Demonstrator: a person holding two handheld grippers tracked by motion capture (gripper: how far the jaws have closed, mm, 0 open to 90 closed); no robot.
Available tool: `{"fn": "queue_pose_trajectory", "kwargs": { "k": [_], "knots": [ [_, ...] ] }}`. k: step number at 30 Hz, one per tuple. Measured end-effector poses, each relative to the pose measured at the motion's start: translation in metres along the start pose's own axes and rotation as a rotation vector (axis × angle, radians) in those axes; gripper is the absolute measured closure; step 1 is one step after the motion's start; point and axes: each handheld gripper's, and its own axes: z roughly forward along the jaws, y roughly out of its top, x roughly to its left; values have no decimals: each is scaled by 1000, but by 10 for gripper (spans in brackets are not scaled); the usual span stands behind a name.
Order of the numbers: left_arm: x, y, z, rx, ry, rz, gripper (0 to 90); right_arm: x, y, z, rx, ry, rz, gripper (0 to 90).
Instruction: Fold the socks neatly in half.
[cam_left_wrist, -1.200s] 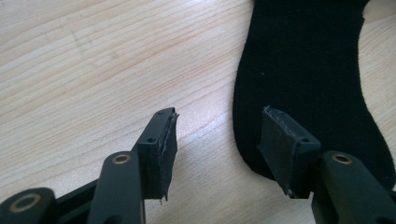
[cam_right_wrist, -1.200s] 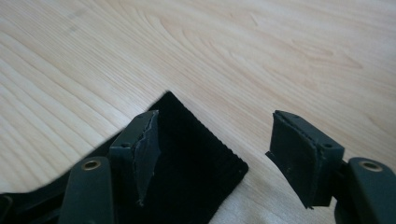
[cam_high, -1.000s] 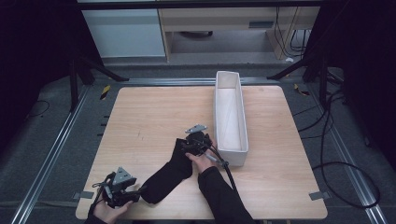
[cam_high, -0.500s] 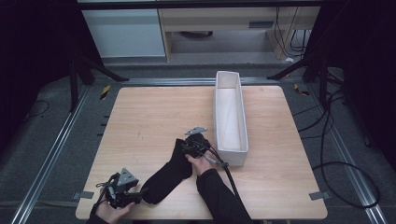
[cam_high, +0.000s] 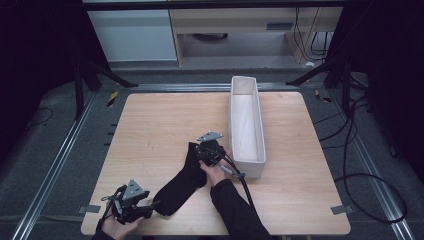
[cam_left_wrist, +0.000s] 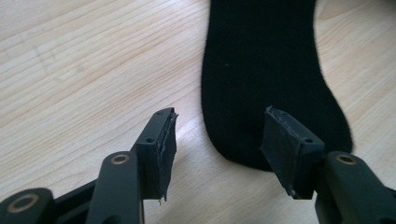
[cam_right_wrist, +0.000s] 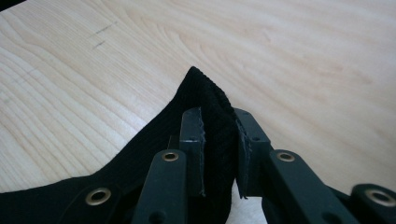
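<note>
Black sock lies slantwise near the table's front edge. At the front left corner the left gripper rests low, jaws apart around the toe, not pressing it. Right gripper, its jaws just closing, pinches the raised cuff beside the white tray, hand angled inward.

No readable text anywhere: no labels, brands, numbers or signs on any surface, near or far.
</note>
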Motion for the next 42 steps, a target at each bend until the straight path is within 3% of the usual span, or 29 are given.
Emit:
{"fn": "queue_pose_trajectory", "kwargs": {
  "k": [6, 7, 8, 17, 21, 26, 33, 42],
  "knots": [
    [-2, 0, 2, 11, -19, 5, 442, 4, 6, -7, -17, -48, -54, 759],
    [-4, 0, 2, 17, -37, -3, 441, 4, 6, -8, -21, -53, -57, 759],
    [-3, 0, 2, 15, -26, 9, 441, 4, 7, -8, -25, -57, -60, 759],
    [-9, 1, 5, 18, -57, 29, 444, 2, 11, -11, -31, -83, -86, 758],
    [-10, 1, 9, 30, -54, 36, 458, 3, 11, -17, -63, -6, -67, 755],
    [-11, 2, 14, 31, -53, 30, 469, 11, 10, -34, -100, 64, -112, 753],
    [-15, 6, 17, 22, -53, 36, 470, 32, -1, -50, -127, 158, -155, 752],
    [-18, 8, 22, 26, -61, 42, 473, 63, -23, -51, -111, 241, -206, 751]
  ]
}}
